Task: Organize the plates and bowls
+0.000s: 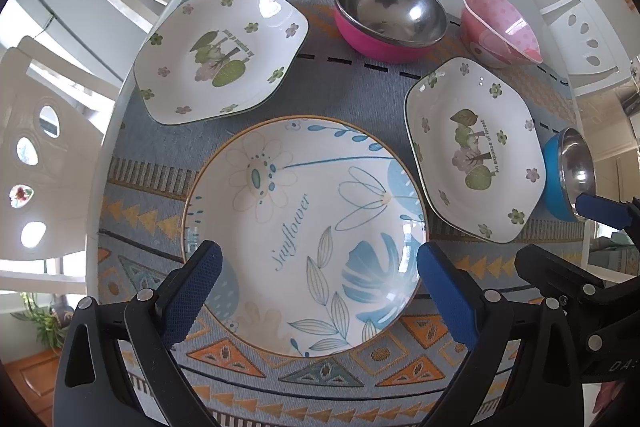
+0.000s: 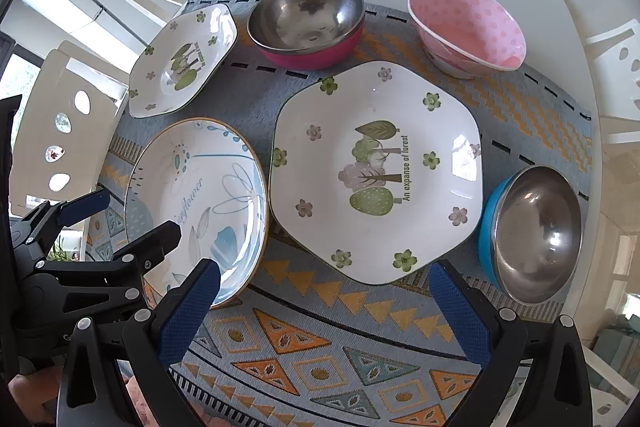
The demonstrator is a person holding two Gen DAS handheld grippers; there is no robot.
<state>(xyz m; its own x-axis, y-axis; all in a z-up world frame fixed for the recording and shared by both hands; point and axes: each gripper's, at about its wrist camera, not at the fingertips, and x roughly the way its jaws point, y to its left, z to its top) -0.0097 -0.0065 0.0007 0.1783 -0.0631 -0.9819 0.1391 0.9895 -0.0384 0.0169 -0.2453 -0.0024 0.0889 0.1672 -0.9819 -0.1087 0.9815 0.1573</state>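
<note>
Risk first, as a judgement: glazed plates, thin rims lying flat on a woven placemat [image 2: 320, 339]. Easy to slip out of two narrow pads if gripped only at the edge; easy also to knock one plate against the next, since the round plate [image 1: 304, 235] and the near hexagonal plate [image 2: 376, 171] lie just beside each other. Steel-lined bowls likely to rock or slide if pushed on one side.

Left gripper [image 1: 318, 291]: wide open, nothing held, hanging above the near part of the round plate, one pad at each side; contact with the rim not possible to tell.

Right gripper [image 2: 326, 307]: also wide open and empty, apart from any dish. Near hexagonal plate straight ahead, blue bowl [image 2: 532, 231] to its right, round plate to its left. Farther ahead: second hexagonal plate [image 2: 182, 63], magenta bowl [image 2: 308, 23], pink dotted bowl [image 2: 466, 27].
</note>
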